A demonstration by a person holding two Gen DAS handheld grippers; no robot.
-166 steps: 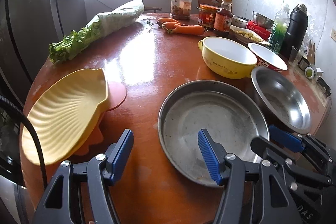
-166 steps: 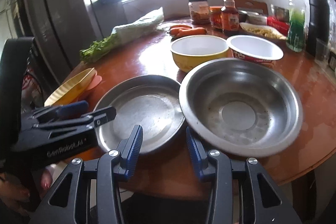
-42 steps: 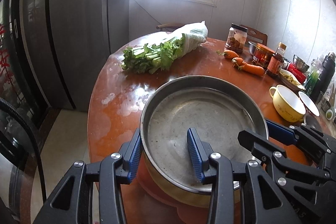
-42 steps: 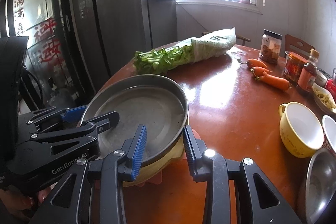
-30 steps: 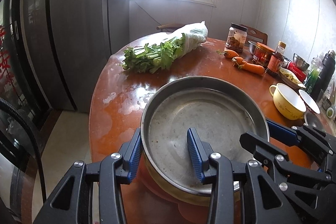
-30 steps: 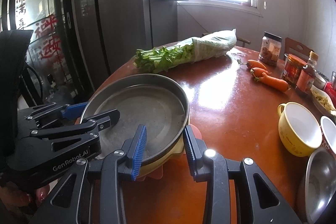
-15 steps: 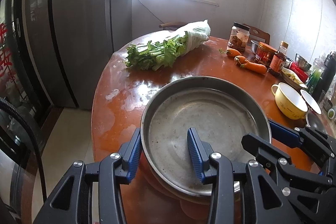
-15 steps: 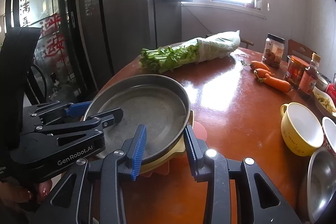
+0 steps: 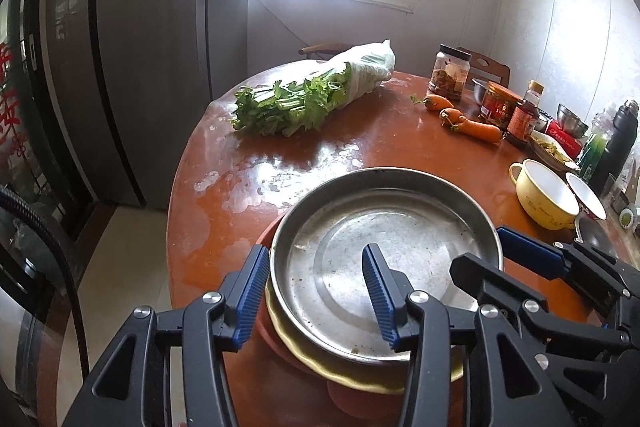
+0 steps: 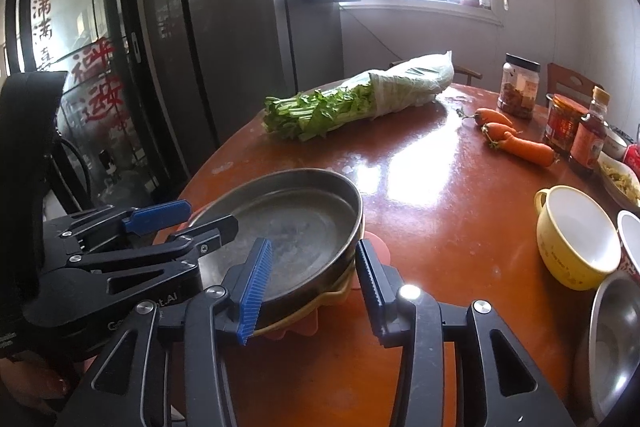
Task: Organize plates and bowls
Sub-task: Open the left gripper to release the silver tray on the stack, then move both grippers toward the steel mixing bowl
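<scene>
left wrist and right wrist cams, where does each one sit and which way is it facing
Left wrist: rides on the left gripper, looking along its blue-padded fingers at the round steel pan; the right gripper enters from the right.
Right wrist: rides on the right gripper, looking across the round red-brown table toward the window; the left gripper enters from the left.
Shared: the steel pan on the scalloped yellow plate, bagged celery, carrots, yellow handled bowl.

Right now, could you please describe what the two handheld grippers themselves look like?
Both the left gripper and the right gripper are black angular frames with silver screws and ribbed blue pads on the jaws. White lettering marks the left one's side; a black cable trails beside it.
</scene>
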